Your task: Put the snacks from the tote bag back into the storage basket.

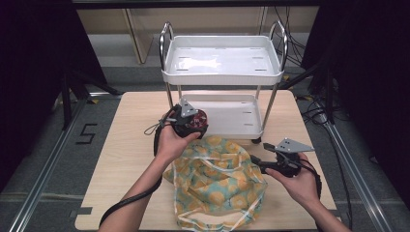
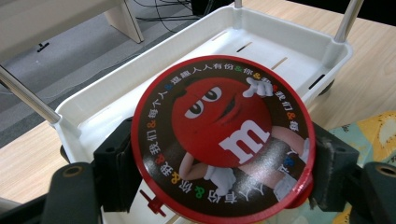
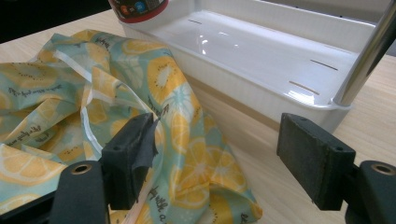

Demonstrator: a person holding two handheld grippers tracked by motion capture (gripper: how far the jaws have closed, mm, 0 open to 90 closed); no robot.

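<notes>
Holding a round red-rimmed tin (image 2: 222, 140) between its two black jaws, the left gripper (image 1: 189, 121) is clamped on the tin's sides. In the left gripper view the tin's lid faces the camera, printed with a red cartoon candy figure and a ring of lettering. In the high view the tin sits just at the near left edge of the lower tray (image 1: 232, 113) of a white two-tier cart (image 1: 222, 60), above the tabletop (image 1: 130, 145); whether it touches the tray rim cannot be told.

The right gripper (image 1: 261, 162) is held low over the tabletop at the right edge of a cloth bag (image 1: 217, 186) patterned with yellow citrus slices on pale green. Its jaws stand well apart, with nothing between them. In the right gripper view one jaw lies against the bag's fabric (image 3: 93, 107), the other is over bare wood near the cart's chrome post (image 3: 369, 51).

The bag lies crumpled on the tabletop, in front of the cart, between the two hands.
</notes>
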